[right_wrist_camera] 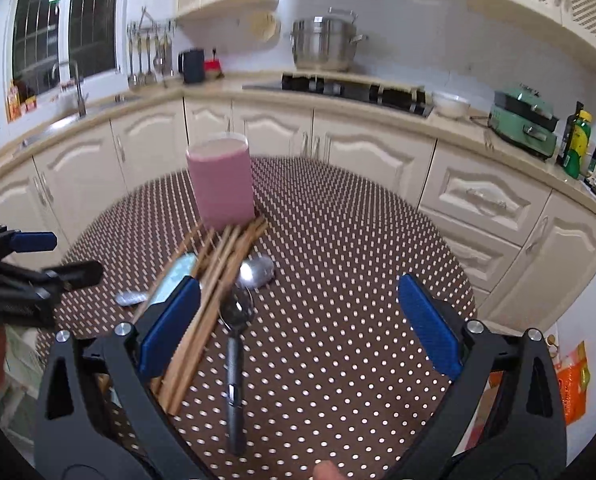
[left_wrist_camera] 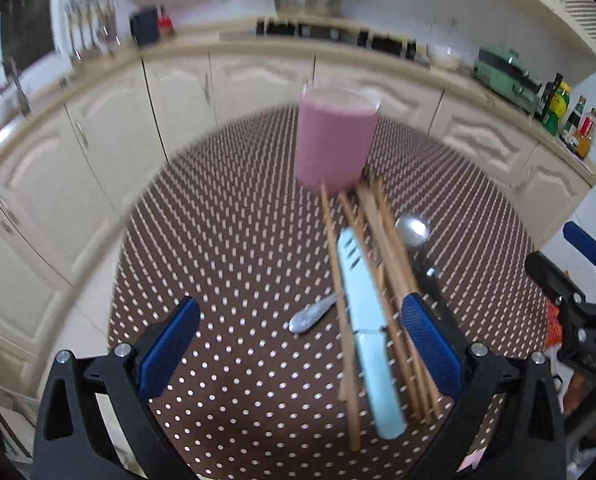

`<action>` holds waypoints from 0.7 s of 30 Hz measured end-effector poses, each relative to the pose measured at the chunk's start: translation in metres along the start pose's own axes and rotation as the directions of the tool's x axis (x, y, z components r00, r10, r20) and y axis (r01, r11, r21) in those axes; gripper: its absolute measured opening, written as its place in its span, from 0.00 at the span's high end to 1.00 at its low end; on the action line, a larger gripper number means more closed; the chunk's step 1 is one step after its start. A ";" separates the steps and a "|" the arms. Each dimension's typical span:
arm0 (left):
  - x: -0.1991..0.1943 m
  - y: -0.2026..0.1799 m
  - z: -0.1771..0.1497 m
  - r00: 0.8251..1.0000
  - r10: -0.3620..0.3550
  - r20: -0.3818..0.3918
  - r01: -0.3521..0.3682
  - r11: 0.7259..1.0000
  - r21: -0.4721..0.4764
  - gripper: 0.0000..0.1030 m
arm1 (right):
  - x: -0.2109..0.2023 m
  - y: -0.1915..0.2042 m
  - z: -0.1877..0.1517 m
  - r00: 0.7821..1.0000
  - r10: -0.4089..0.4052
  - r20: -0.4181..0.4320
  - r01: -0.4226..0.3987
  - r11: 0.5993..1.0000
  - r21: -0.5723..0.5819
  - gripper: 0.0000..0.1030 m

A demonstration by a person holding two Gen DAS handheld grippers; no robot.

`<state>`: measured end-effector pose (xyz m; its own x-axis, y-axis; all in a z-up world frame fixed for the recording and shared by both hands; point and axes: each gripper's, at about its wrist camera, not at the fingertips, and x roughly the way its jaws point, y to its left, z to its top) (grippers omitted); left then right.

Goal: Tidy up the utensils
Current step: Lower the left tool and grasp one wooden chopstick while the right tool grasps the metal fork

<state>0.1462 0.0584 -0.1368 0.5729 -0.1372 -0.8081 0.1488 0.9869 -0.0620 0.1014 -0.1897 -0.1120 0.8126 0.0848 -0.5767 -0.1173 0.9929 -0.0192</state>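
A pink cylindrical holder (left_wrist_camera: pixel 335 142) stands upright on the brown dotted table (left_wrist_camera: pixel 225 248); it also shows in the right wrist view (right_wrist_camera: pixel 222 184). Several wooden chopsticks (left_wrist_camera: pixel 382 248) lie in a pile in front of it, with a light blue knife (left_wrist_camera: pixel 364 320) among them. A small silver utensil (left_wrist_camera: pixel 312 314) lies left of the pile. A silver spoon bowl (left_wrist_camera: pixel 413 230) lies to the right. In the right wrist view a black-handled spoon (right_wrist_camera: pixel 233 364) lies beside the chopsticks (right_wrist_camera: pixel 213 280). My left gripper (left_wrist_camera: pixel 298 344) is open above the pile. My right gripper (right_wrist_camera: pixel 298 320) is open and empty.
Cream kitchen cabinets (right_wrist_camera: pixel 362 152) curve around behind the table. The counter holds a steel pot (right_wrist_camera: pixel 324 44), a green appliance (right_wrist_camera: pixel 524 120) and bottles (right_wrist_camera: pixel 578 140). The right gripper shows at the right edge of the left wrist view (left_wrist_camera: pixel 578 280).
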 end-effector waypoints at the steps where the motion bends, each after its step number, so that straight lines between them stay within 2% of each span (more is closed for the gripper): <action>1: 0.007 0.002 0.000 1.000 0.009 -0.024 -0.009 1.000 0.002 0.11 | 0.007 -0.001 -0.002 1.000 0.002 -0.027 -0.003 1.000 -0.004 0.12; 2: 0.019 0.004 0.000 0.998 0.016 -0.069 -0.016 1.000 0.003 0.23 | 0.013 -0.001 -0.004 0.999 0.008 -0.052 -0.008 1.000 -0.005 0.14; 3: 0.027 0.006 0.000 0.995 0.003 -0.104 -0.003 1.000 -0.002 0.30 | 0.020 -0.001 -0.007 0.997 0.022 -0.079 -0.023 1.000 -0.004 0.16; 5: 0.040 0.006 0.003 0.989 -0.034 -0.146 0.032 0.999 -0.013 0.34 | 0.030 -0.001 -0.010 0.991 0.049 -0.126 -0.050 0.999 -0.002 0.21; 8: 0.060 -0.002 0.012 0.981 -0.064 -0.184 0.066 0.998 0.004 0.36 | 0.045 0.001 -0.014 0.976 0.096 -0.195 -0.096 0.995 0.007 0.27; 11: 0.075 -0.007 0.023 0.973 -0.077 -0.219 0.081 0.997 0.006 0.37 | 0.051 0.002 -0.015 0.965 0.132 -0.226 -0.130 0.991 0.024 0.27; 12: 0.083 -0.008 0.028 0.970 -0.062 -0.233 0.066 0.998 0.009 0.44 | 0.051 0.002 -0.014 0.963 0.140 -0.232 -0.137 0.990 0.029 0.27; 13: 0.091 -0.007 0.031 0.967 -0.043 -0.250 0.047 0.999 0.010 0.46 | 0.051 0.001 -0.014 0.960 0.151 -0.236 -0.146 0.989 0.039 0.27; 15: 0.100 -0.006 0.039 0.962 -0.048 -0.269 0.049 0.999 -0.002 0.51 | 0.053 -0.003 -0.011 0.954 0.167 -0.247 -0.159 0.986 0.054 0.27; 17: 0.107 -0.008 0.042 0.959 -0.043 -0.280 0.046 0.999 0.005 0.52 | 0.056 -0.007 -0.009 0.948 0.183 -0.259 -0.171 0.983 0.071 0.27; 21: 0.115 0.001 0.055 0.955 -0.065 -0.290 0.055 0.998 -0.042 0.52 | 0.070 -0.010 -0.004 0.936 0.202 -0.287 -0.183 0.979 0.091 0.27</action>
<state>0.2565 0.0390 -0.1981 0.3039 -0.1701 -0.9374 0.1460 0.9806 -0.1306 0.1568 -0.1939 -0.1552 0.5733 0.2558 -0.7784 -0.2116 0.9640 0.1609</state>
